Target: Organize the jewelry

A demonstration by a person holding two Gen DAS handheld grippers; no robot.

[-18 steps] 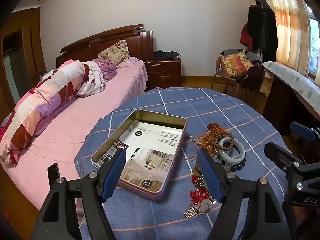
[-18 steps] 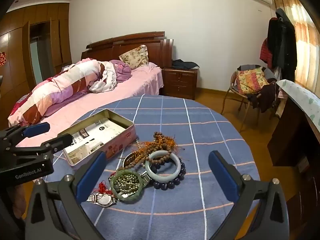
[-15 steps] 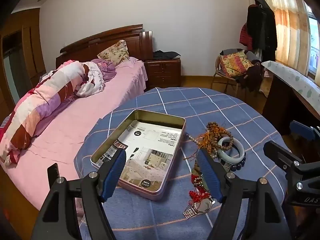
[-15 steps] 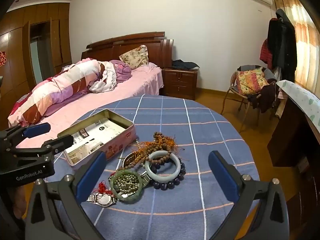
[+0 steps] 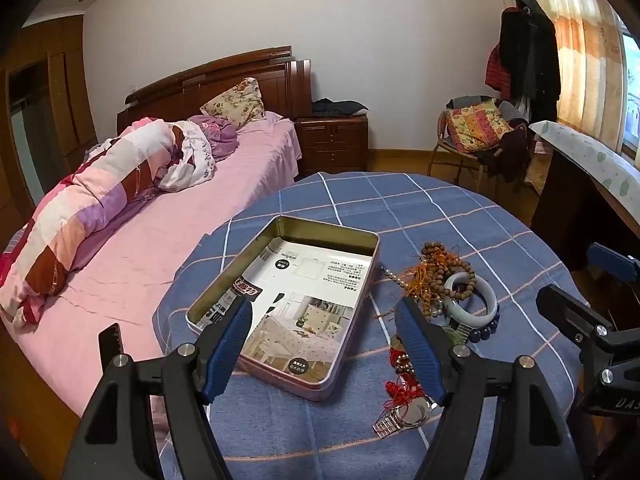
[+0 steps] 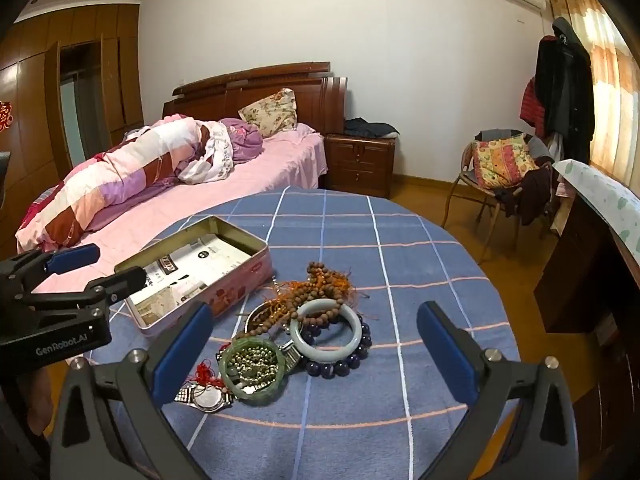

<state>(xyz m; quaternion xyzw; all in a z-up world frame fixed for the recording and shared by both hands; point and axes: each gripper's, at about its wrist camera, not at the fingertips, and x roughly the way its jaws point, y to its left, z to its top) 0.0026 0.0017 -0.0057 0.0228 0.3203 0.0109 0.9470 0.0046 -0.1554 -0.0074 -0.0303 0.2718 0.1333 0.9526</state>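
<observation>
An open pink metal tin (image 5: 362,252) (image 6: 240,280), lined with printed paper, lies on the round blue checked table (image 6: 400,240). To its right is a jewelry pile: a pale jade bangle (image 6: 326,330) (image 5: 474,300), brown wooden beads (image 6: 320,284) (image 5: 444,260), dark blue beads (image 6: 340,366), a green bangle (image 6: 252,368) and a steel watch (image 6: 206,398) (image 5: 408,414). My left gripper (image 5: 324,352) is open and empty over the tin's near end. My right gripper (image 6: 314,356) is open and empty, low over the pile.
A pink bed (image 6: 200,184) with a rolled quilt stands left of the table. A nightstand (image 6: 358,164) is at the back. A chair (image 6: 500,172) with cushions and a dark desk (image 6: 592,264) stand at the right.
Both grippers have crept slightly forward and stay open. The jewelry and the tin have not moved.
</observation>
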